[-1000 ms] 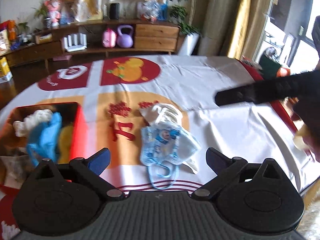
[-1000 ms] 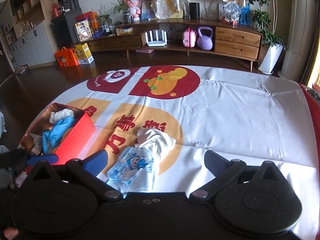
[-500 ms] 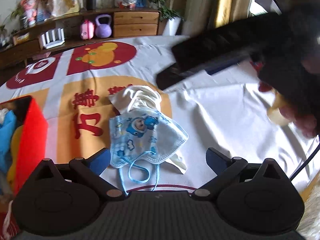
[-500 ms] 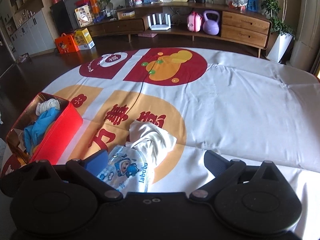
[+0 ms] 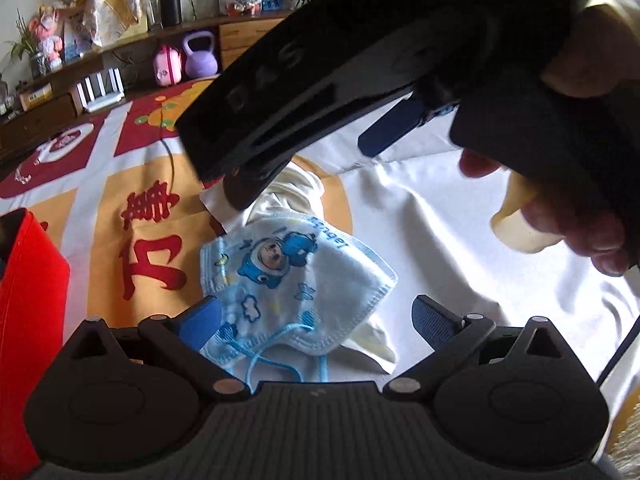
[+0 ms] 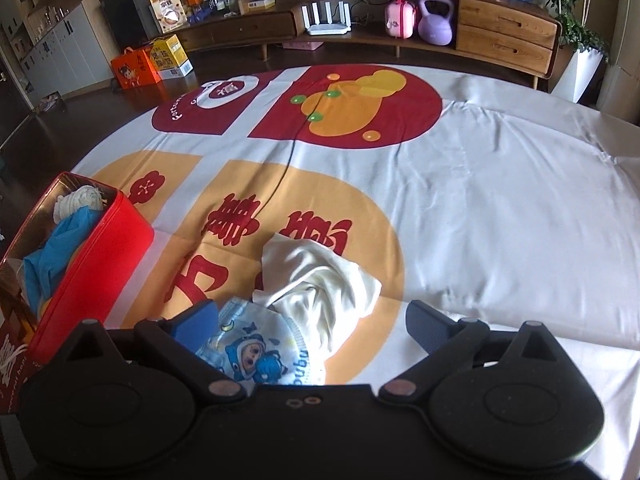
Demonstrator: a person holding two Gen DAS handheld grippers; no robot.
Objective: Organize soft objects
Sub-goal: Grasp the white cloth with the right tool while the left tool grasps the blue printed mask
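Note:
A child's blue cartoon face mask lies on the table with its ear loops toward me, on top of a crumpled cream cloth. My left gripper is open and low, its fingers on either side of the mask's near edge. My right gripper is also open, just above the same mask and cream cloth. The right tool's black housing, held by a hand, fills the top of the left wrist view. A red box at the left holds a blue cloth and a white knit item.
The round table wears a white cloth printed with red and orange panels. A thin dark cord runs across it. Beyond the table are a low wooden sideboard, a purple kettlebell and orange cartons on the floor.
Both grippers have closed in on the mask and cream cloth. The right tool and hand now loom over the cloth in the left view. The red box has slid to that view's left edge.

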